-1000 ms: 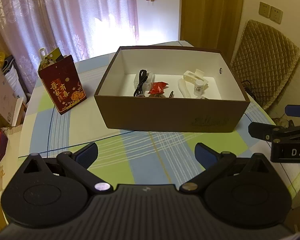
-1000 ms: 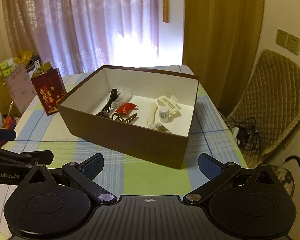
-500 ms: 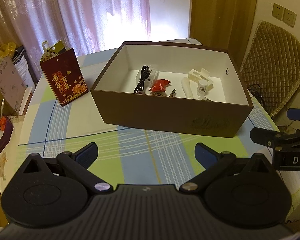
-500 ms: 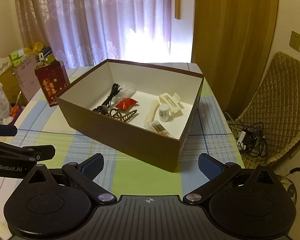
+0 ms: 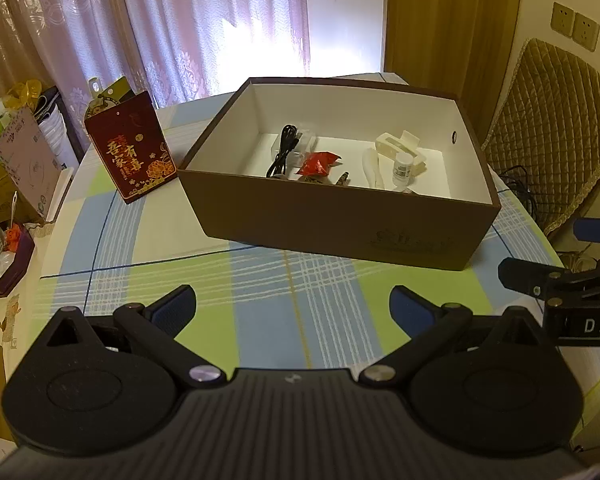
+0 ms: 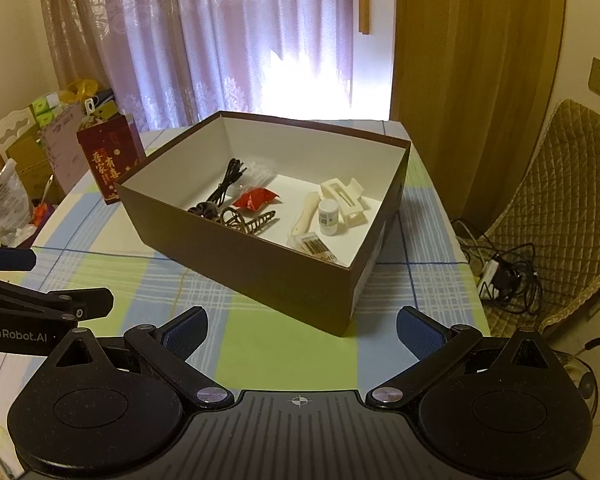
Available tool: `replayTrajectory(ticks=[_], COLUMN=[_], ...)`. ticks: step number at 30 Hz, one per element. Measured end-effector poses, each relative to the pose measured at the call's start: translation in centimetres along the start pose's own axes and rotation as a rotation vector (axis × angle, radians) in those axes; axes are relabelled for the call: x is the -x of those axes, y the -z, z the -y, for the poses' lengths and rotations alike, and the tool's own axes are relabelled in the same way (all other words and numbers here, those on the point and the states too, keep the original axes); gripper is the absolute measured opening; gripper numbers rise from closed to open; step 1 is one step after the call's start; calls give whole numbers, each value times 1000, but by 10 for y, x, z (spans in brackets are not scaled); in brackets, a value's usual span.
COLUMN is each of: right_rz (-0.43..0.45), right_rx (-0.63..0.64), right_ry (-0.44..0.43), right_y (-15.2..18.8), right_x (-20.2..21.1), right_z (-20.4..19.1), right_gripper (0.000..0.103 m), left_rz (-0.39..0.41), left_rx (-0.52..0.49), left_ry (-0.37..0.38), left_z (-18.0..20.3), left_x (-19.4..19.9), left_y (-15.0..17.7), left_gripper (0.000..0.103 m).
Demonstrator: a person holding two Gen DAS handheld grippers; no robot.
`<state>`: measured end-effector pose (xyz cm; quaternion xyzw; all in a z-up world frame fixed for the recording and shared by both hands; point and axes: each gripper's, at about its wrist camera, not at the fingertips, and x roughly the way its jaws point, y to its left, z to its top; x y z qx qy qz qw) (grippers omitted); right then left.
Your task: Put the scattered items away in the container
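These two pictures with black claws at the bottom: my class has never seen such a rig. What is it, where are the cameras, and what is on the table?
A person holds two hand grippers, each with a camera looking forward along its jaws. One picture is from the left gripper, the other from the right gripper. Both are open and hold nothing. On the checked table stands a brown box holding a black cable, a red packet, a white bottle and clips. A red bag stands beside it.
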<state>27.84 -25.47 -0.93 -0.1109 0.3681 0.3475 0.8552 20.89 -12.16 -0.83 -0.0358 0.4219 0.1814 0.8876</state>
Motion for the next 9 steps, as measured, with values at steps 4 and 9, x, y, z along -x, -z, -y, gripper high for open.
replayTrajectory(ticks=[4, 9], right_rz=[-3, -2], right_rx=[2, -4], right_ry=[3, 7], right_y=[4, 7], right_x=[2, 6], right_z=[3, 8], right_gripper=[103, 103], left_rz=[5, 16], left_rx=[-6, -16], left_ry=[8, 10], left_z=[5, 12], left_x=[1, 1], left_y=[0, 0], left_gripper=[102, 102])
